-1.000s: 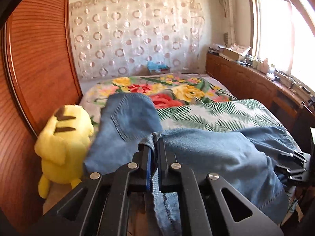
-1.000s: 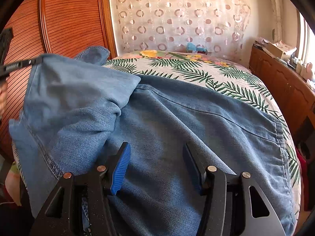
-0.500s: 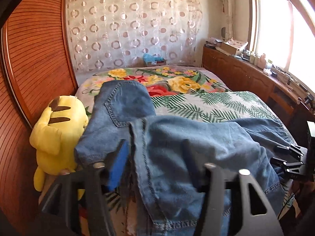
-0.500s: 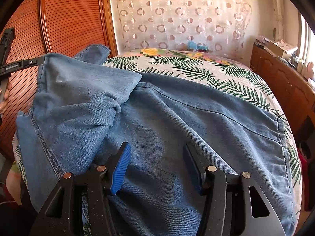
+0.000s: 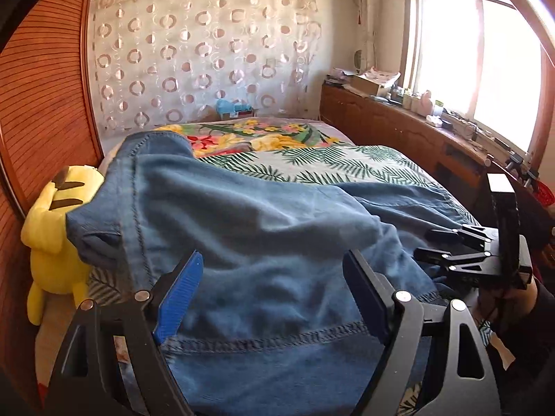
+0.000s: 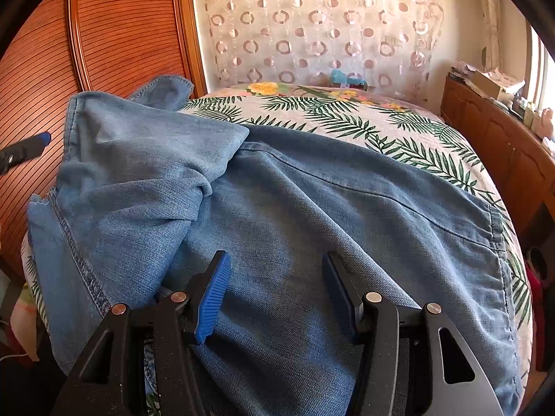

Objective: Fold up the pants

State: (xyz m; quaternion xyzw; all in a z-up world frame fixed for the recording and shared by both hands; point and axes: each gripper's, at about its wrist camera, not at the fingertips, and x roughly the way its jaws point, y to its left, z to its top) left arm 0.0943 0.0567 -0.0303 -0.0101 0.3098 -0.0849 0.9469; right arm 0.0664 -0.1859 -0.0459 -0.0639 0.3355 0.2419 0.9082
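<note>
Blue denim pants point(image 5: 263, 242) lie on bed point(image 5: 347, 163), one part folded over rest. Left gripper point(image 5: 274, 294) spread wide above hem, gripping nothing. Right gripper point(image 6: 274, 291) likewise wide apart over fabric, empty. Left view alone shows yellow plush point(image 5: 52, 222) beside bed and window point(image 5: 478, 69); right view alone shows far leg hem point(image 6: 499, 228).

Blocked at 9 o'clock by plush point(image 5: 57, 232) and wardrobe point(image 5: 41, 111); open bedspread point(image 5: 347, 163) toward 12 o'clock
</note>
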